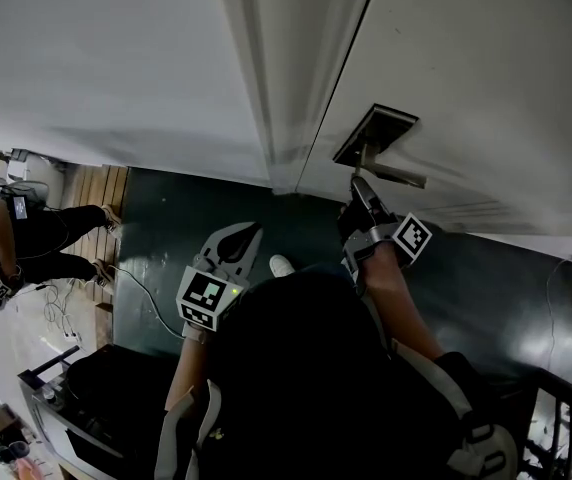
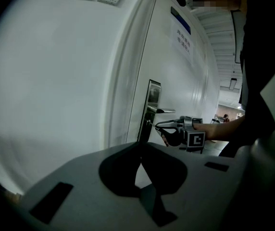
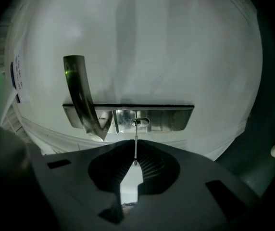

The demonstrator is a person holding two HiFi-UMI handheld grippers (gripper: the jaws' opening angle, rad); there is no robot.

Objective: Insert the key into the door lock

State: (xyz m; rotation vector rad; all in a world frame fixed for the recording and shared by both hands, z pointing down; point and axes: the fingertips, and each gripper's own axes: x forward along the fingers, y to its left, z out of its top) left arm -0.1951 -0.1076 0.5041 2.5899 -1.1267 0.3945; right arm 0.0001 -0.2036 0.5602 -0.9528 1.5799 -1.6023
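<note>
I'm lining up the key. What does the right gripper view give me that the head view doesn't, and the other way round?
Only the right gripper view: the thin key pinched in the right tongs, its tip at the keyhole; how deep it sits is unclear. Only the head view: the left tongs held short of the door, the dark floor, and a bystander at left. Both: the lock plate, the lever handle and the white door.
</note>
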